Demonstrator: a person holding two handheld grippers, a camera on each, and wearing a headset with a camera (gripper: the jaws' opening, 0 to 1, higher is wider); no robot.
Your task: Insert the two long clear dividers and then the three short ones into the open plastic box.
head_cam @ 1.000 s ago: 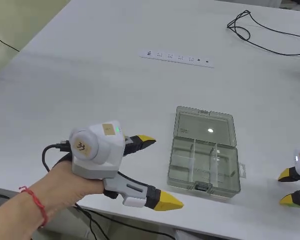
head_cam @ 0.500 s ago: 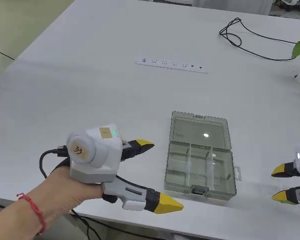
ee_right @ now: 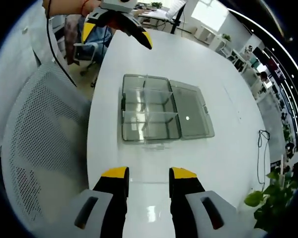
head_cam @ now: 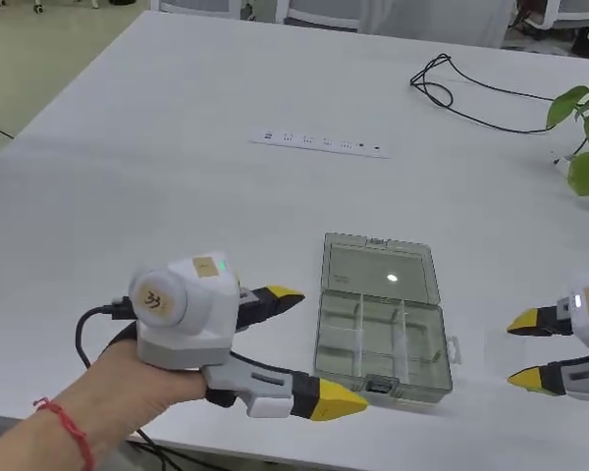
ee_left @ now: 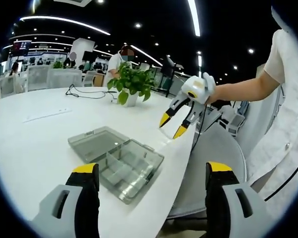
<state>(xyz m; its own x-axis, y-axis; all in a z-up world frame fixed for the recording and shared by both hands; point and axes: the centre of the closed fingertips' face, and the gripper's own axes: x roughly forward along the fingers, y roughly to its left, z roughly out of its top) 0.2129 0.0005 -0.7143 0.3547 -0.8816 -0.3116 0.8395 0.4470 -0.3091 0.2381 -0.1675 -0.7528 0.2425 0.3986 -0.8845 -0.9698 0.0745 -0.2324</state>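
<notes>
Clear dividers [ee_right: 149, 112] stand inside the box [ee_right: 191, 111] in right gripper view.

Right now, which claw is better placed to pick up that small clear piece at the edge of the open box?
Probably the right. The right claw points straight at the clear piece, which is on its side of the plastic box; the left claw sits across the box.
</notes>
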